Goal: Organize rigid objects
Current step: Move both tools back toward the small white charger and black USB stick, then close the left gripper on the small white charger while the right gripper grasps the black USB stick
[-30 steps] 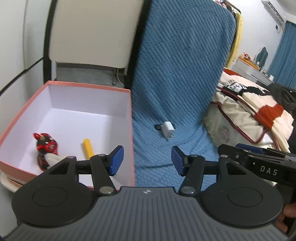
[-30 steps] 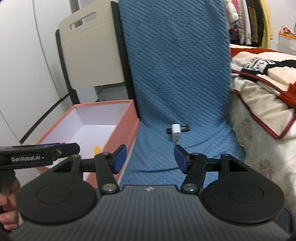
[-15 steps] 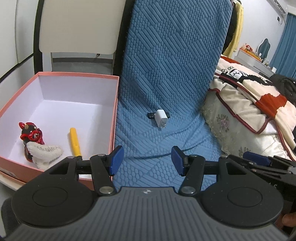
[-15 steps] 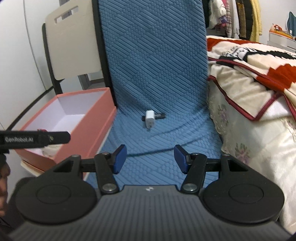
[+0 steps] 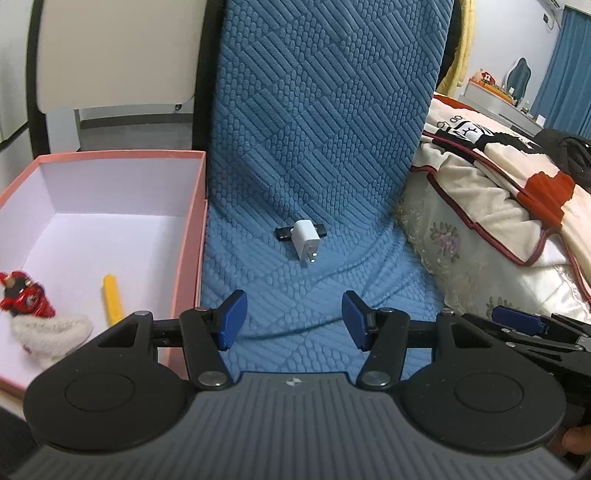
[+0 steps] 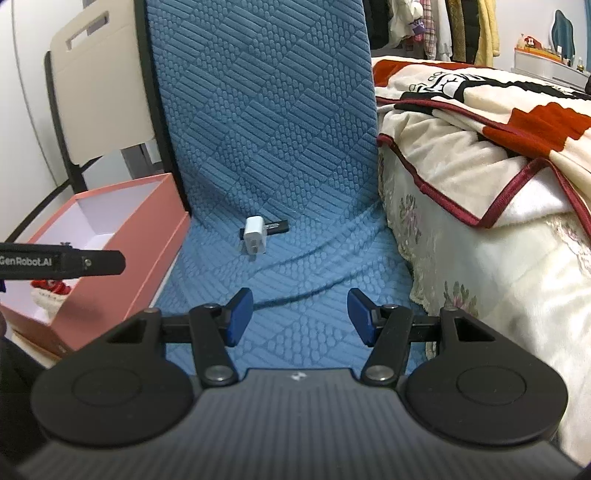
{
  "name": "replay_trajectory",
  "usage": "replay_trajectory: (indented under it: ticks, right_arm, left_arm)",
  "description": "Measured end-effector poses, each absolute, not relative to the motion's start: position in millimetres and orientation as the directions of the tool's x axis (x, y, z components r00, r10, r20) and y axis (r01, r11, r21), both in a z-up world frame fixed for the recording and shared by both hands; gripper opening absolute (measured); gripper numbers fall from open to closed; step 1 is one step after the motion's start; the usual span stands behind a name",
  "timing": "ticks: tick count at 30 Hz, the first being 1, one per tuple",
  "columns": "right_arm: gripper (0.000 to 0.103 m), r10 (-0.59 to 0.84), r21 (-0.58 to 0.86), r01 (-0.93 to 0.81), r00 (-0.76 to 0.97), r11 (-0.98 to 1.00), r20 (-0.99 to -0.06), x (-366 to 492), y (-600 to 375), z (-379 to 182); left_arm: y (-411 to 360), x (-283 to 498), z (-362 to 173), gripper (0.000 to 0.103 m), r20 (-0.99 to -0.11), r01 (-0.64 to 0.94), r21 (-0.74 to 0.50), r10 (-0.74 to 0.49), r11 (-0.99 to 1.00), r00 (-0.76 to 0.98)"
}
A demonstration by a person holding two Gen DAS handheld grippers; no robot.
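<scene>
Both grippers, left gripper point(image 5: 291, 319) and right gripper point(image 6: 301, 315), fingers released, face the charger point(image 5: 306, 243) at twelve o'clock; soft cushion point(image 5: 317, 147) risks a tipped, slipping grab.

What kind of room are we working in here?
Most likely a bedroom: a bed with a cream and red blanket on the right, clothes hanging at the back, and a chair draped in a blue quilted cover serving as the work surface.
</scene>
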State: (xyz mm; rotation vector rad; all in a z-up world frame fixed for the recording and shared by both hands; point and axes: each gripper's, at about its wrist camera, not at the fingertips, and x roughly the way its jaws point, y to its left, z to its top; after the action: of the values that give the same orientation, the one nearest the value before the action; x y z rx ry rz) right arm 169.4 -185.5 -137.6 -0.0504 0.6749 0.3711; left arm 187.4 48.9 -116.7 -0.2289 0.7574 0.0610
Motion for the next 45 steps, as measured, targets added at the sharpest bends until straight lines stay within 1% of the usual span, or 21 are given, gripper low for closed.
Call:
replay_trajectory:
  ticks: [5,10,16,24,29,32,35,40,41,43,45]
  right_arm:
    - [0.059,0.323,0.088,-0.347,0.712,0.934,-0.624,192,-180,-143]
    - [0.059,0.344,0.080,-0.381,0.701,0.921,-0.625,213,-165,-148]
    - [0.059,0.376,0.139,-0.381,0.670,0.914,-0.640,249,-159,-157]
    - [0.059,0.339,0.057,-0.416,0.645,0.907,-0.684,305,-146,-170]
    - [0.058,0.384,0.157,-0.404,0.575,0.901,-0.722,344,-148,-182]
    - [0.057,0.416,0.223,-0.390,0.530,0.893,-0.739,366,-146,-190]
    - [0.053,0.457,0.287,-0.385,0.487,0.877,-0.744,386,-141,-198]
    - [0.047,0.499,0.334,-0.404,0.426,0.851,-0.755,414,-122,-211]
    - [0.046,0.503,0.341,-0.405,0.417,0.848,-0.757,418,-119,-214]
    - [0.046,0.509,0.351,-0.404,0.400,0.844,-0.762,427,-111,-220]
    - [0.045,0.508,0.357,-0.401,0.384,0.844,-0.771,436,-103,-226]
  left_arm:
    - [55,219,-134,0.063,-0.701,-0.131,-0.222,-0.065,0.966,0.710]
    - [64,252,-148,0.063,-0.693,-0.124,-0.245,-0.085,0.962,0.716]
    - [72,283,-164,0.063,-0.680,-0.144,-0.274,-0.085,0.951,0.728]
    - [76,312,-187,0.063,-0.700,-0.156,-0.292,-0.100,0.944,0.707]
    - [73,332,-201,0.063,-0.707,-0.158,-0.290,-0.100,0.944,0.700]
    - [69,345,-207,0.063,-0.705,-0.146,-0.289,-0.107,0.946,0.701]
    - [69,357,-213,0.062,-0.711,-0.144,-0.313,-0.132,0.939,0.690]
    - [67,377,-221,0.061,-0.714,-0.145,-0.312,-0.132,0.939,0.687]
    - [67,381,-223,0.061,-0.716,-0.143,-0.307,-0.129,0.941,0.686]
    - [64,390,-225,0.057,-0.727,-0.144,-0.278,-0.110,0.950,0.678]
    - [63,394,-226,0.056,-0.724,-0.137,-0.279,-0.115,0.951,0.680]
